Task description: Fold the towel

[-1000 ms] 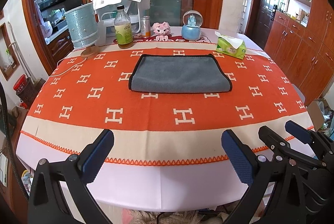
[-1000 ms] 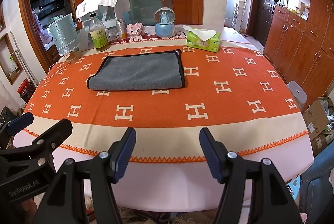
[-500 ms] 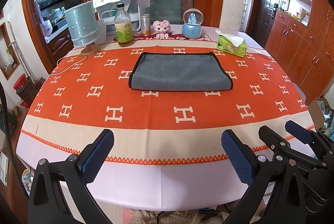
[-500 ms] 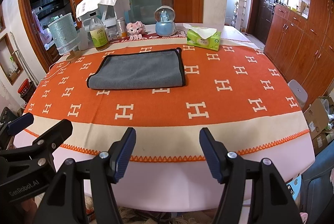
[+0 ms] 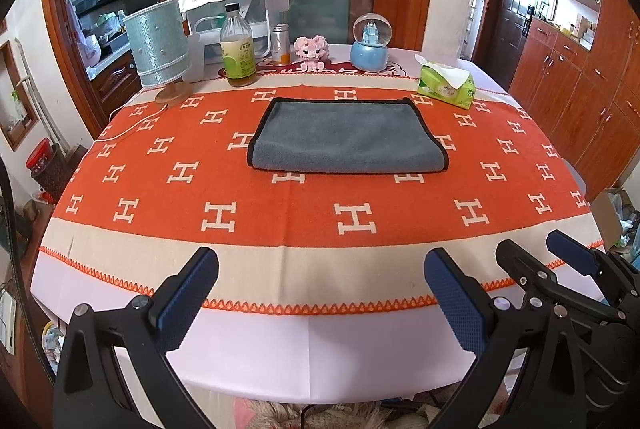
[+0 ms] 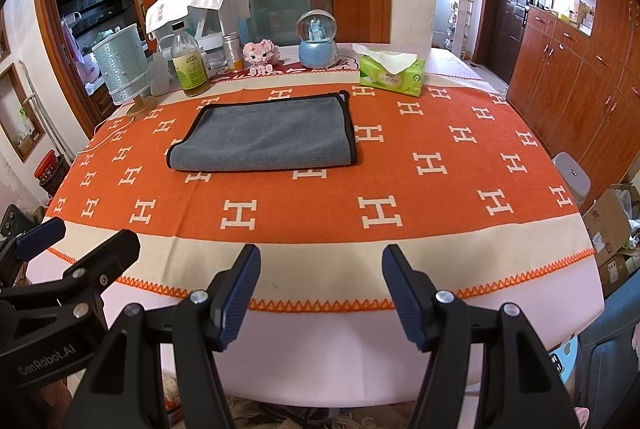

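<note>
Two grippers, left gripper [image 5: 320, 287] and right gripper [image 6: 318, 283], hover with jaws apart at the table's near edge; the grey towel [image 5: 347, 136] lies folded mid-table, well apart. Next: reach for an edge.

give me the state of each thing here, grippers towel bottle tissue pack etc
towel: lying flat on the tablecloth, folded over with its fold toward the camera, untouched
left gripper: open, empty, short of the table's near edge
right gripper: open, empty, short of the table's near edge
bottle: upright, capped
tissue pack: open, one tissue sticking out
snow globe: upright
</note>
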The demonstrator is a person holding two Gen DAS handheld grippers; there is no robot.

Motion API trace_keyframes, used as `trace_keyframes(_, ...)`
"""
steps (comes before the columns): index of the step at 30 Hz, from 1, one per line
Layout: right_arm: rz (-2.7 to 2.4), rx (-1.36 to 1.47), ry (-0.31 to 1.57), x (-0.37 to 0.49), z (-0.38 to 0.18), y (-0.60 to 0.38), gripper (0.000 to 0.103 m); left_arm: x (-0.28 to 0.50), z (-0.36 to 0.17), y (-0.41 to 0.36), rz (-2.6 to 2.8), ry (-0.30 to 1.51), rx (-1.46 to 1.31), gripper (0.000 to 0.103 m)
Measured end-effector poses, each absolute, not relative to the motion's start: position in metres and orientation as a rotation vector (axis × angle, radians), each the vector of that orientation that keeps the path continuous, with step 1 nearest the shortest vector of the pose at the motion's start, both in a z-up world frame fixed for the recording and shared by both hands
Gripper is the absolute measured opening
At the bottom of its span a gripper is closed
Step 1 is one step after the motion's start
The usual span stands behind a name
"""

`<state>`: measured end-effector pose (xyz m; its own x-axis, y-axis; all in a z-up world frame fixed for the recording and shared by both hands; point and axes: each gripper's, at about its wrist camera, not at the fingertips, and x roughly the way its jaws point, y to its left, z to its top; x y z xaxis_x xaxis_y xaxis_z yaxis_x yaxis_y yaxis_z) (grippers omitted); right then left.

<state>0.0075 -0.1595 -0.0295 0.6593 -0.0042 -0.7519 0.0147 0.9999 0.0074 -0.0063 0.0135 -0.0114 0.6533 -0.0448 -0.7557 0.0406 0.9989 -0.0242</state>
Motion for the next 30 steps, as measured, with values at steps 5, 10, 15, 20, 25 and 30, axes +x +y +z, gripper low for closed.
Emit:
trace_keyframes(5, -0.010, 0.016, 0.852, 0.0083, -0.0294, -0.1599, 0.063, -0.0060, -0.0120, 0.0138, -0.046, 0.856, -0.003, 0.102)
trace_keyframes(10, -0.010, 0.016, 0.851, 0.0078, -0.0297, -0.1597, 0.063, -0.0051, -0.0114, 0.0135, -0.047, 0.856, -0.003, 0.102)
trace_keyframes(15, -0.008, 0.017, 0.854, 0.0084, -0.0301, -0.1593, 0.063, -0.0057, -0.0115, 0.0139, -0.046, 0.859, -0.003, 0.102)
trace_keyframes(20, -0.011, 0.017, 0.854, 0.0083, -0.0302, -0.1595, 0.063, -0.0049, -0.0112, 0.0137, -0.046, 0.860, -0.003, 0.102)
trace_keyframes(25, -0.010, 0.017, 0.856, 0.0079, -0.0310, -0.1587, 0.064, -0.0044, -0.0116, 0.0132, -0.044, 0.862, -0.004, 0.102)
trace_keyframes(30, -0.011, 0.018, 0.860, 0.0083, -0.0336, -0.1563, 0.064, -0.0046, -0.0124, 0.0137, -0.043, 0.863, -0.004, 0.102)
